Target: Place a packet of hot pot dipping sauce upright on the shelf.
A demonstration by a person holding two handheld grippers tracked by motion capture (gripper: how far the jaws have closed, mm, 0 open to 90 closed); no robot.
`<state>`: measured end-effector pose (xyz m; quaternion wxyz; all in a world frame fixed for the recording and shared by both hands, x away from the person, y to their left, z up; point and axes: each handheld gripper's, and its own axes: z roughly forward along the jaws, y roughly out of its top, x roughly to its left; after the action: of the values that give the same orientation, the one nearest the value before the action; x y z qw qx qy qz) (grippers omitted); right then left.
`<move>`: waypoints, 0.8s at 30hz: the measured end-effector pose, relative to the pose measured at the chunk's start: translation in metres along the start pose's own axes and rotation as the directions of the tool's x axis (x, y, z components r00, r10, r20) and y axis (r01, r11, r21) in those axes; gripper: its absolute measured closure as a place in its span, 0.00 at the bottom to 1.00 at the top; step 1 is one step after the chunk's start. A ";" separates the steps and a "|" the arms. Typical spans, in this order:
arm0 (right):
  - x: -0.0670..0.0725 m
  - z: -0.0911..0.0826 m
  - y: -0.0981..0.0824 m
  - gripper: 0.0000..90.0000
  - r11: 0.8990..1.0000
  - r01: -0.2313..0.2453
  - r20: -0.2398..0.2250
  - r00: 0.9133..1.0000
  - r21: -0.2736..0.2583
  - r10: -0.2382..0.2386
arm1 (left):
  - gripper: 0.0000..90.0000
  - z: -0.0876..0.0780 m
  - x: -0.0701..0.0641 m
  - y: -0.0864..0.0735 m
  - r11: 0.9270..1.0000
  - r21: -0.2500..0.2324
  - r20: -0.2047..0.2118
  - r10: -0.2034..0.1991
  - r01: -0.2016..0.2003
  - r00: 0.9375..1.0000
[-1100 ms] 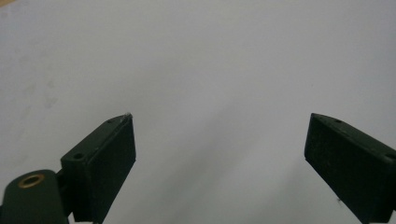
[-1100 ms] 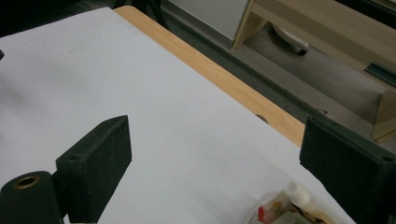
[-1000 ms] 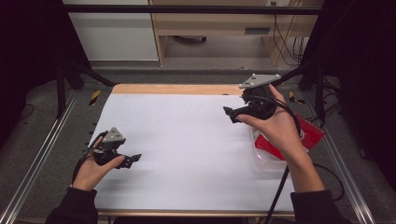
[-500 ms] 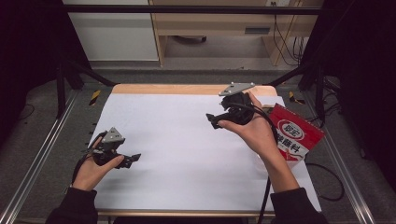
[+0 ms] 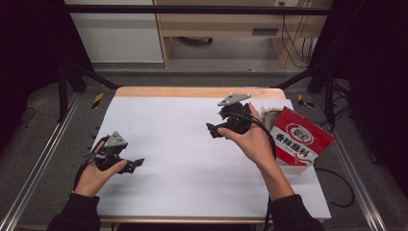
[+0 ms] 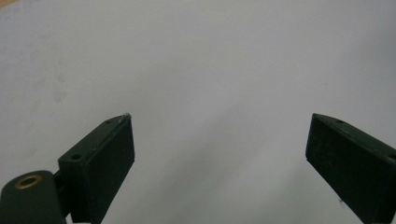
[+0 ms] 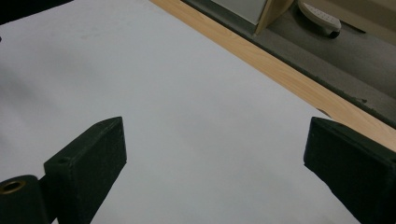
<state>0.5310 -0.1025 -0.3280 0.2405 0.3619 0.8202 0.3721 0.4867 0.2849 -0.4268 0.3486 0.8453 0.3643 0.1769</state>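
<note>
1. A person seated at a table covered in white paper holds a two-jaw gripper in each hand, both forearms entering from the near edge in dark sleeves.

2. The left gripper sits low over the near left part of the paper, held in the left hand, its tips pointing toward the middle of the table.

3. In the left gripper view, its two black jaws stand wide apart with bare white paper between them; they hold nothing.

4. The right gripper is held above the far right part of the paper in the right hand, a grey three-cornered plate on top and its tips pointing left.

5. In the right gripper view, its jaws are likewise spread wide and empty, with white paper below and the wooden far edge of the table running across the upper right.

6. A red packet with a white label and printed characters lies tilted at the right edge of the table, just beside the right hand and wrist, with a clear container partly under it.

7. The two grippers are well apart from each other, and neither touches the packet.

8. Beyond the table stand a wooden desk and loose cables on a grey floor.
</note>
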 end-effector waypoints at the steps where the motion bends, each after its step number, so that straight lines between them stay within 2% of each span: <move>1: 0.000 0.002 -0.001 0.07 1.000 -0.002 0.001 1.000 0.003 0.002 | 0.09 0.000 0.000 0.000 1.000 0.001 -0.001 0.001 -0.001 1.000; 9: 0.008 0.012 -0.021 0.07 0.999 -0.036 -0.010 0.999 0.012 0.036 | 0.09 0.001 0.001 -0.001 1.000 0.001 -0.013 -0.001 0.001 1.000; 16: 0.013 0.026 -0.044 0.07 0.997 -0.051 -0.020 0.998 0.051 0.052 | 0.09 0.002 0.001 -0.002 1.000 0.006 -0.020 -0.003 0.003 1.000; 21: 0.014 0.038 -0.061 0.08 0.995 -0.076 -0.006 0.997 0.071 0.077 | 0.09 0.004 0.001 -0.004 1.000 0.015 -0.023 -0.003 0.003 1.000; 24: 0.017 0.046 -0.070 0.08 0.993 -0.072 -0.001 0.997 0.096 0.072 | 0.08 0.005 0.001 -0.004 1.000 0.018 -0.024 -0.005 0.005 1.000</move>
<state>0.5216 -0.1014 -0.4123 0.2077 0.4015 0.8241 0.3414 0.4877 0.2852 -0.4332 0.3371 0.8453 0.3722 0.1826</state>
